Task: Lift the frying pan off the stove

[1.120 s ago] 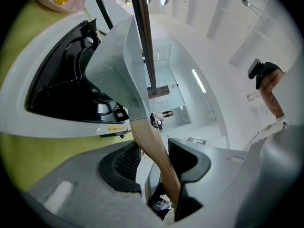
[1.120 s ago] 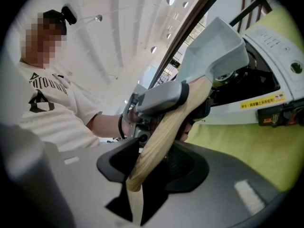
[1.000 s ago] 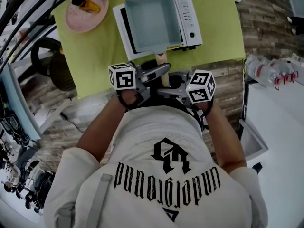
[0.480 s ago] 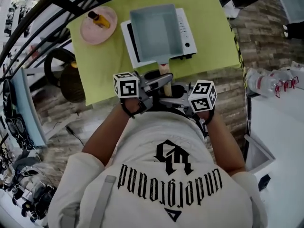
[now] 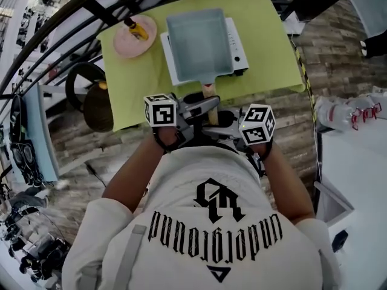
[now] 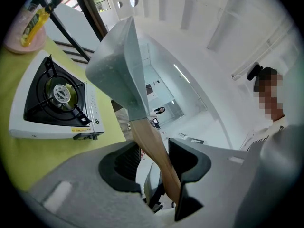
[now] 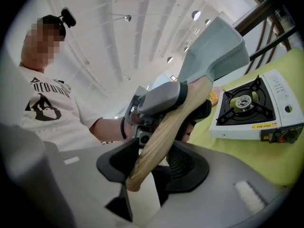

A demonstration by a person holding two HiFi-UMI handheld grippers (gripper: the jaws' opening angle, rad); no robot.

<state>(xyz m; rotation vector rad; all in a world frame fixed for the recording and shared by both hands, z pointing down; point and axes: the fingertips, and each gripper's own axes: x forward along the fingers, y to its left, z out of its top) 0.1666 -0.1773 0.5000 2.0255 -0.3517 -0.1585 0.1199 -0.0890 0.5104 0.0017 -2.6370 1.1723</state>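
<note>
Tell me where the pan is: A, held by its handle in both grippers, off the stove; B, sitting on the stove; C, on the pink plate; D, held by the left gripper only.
A: the handle of the pan is clamped in the left gripper and the right gripper, and the stove is bare.

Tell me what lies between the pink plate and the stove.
Nothing but bare green mat, as the head view shows. The plate and stove stand apart.

Lab-like workroom, portable gas stove point(image 6: 54, 99) on green-covered table point(image 5: 269, 47), wood-plank floor point(image 5: 338, 65), high white ceiling point(image 7: 142, 32).
</note>
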